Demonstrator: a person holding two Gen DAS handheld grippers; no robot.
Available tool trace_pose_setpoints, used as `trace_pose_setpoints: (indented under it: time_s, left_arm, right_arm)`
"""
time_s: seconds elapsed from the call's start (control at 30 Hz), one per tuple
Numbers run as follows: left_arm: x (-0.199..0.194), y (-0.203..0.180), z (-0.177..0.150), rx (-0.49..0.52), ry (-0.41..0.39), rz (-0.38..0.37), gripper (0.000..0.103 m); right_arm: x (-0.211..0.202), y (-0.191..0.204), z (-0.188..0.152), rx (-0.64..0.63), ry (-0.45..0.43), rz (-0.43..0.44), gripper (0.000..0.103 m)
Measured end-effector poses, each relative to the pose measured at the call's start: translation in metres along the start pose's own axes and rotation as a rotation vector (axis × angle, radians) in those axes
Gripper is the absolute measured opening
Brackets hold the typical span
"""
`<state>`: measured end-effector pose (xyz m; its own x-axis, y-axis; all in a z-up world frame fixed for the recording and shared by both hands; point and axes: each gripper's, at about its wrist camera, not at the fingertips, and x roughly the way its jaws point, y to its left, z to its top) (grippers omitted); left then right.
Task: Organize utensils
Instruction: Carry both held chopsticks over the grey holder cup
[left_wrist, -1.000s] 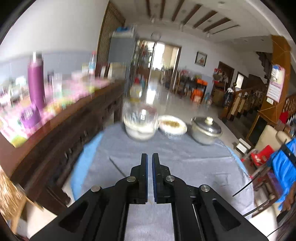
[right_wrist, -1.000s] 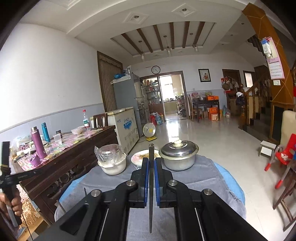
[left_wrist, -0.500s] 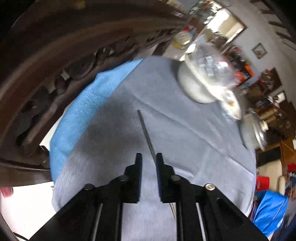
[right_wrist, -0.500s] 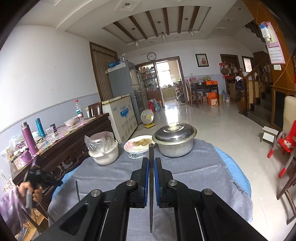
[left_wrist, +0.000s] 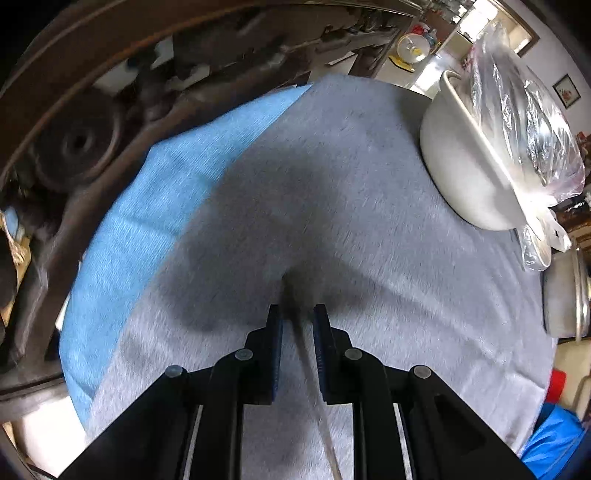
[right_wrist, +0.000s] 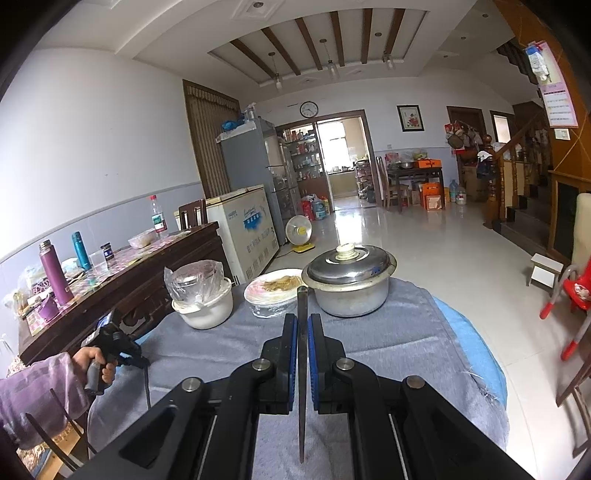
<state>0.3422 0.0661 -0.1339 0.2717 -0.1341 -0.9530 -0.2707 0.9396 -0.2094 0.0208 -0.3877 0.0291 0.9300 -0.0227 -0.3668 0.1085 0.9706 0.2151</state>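
Note:
A thin dark chopstick (left_wrist: 308, 354) lies on the grey cloth (left_wrist: 369, 206), running between my left gripper's (left_wrist: 297, 314) open fingers, which sit low over the cloth around its far end. In the right wrist view this gripper (right_wrist: 142, 363) shows at the table's left edge with the chopstick (right_wrist: 147, 384) below it. My right gripper (right_wrist: 302, 321) is shut on a second dark chopstick (right_wrist: 301, 369), held above the table and pointing toward the pot.
A white bowl holding a plastic bag (left_wrist: 476, 155) stands at the far right of the left gripper. A plate of food (right_wrist: 273, 290) and a lidded steel pot (right_wrist: 351, 284) stand at the table's far side. A dark wooden sideboard (right_wrist: 122, 280) runs along the left.
My left gripper has dropped closer to the cloth and moved forward along the lying chopstick, so its fingers now straddle the far end. The right gripper holds its chopstick almost still.

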Motion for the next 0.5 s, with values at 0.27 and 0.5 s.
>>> trace_pose_setpoints:
  time_s: [0.27, 0.5]
  left_arm:
    - [0.004, -0.025, -0.009, 0.119, -0.072, 0.044, 0.005]
    - [-0.049, -0.056, -0.050, 0.233, -0.184, -0.060, 0.005]
  right_arm:
    - [0.010, -0.002, -0.003, 0.013, 0.009, 0.015, 0.006]
    - [0.004, 0.011, 0.000, -0.009, -0.002, 0.023, 0.006]
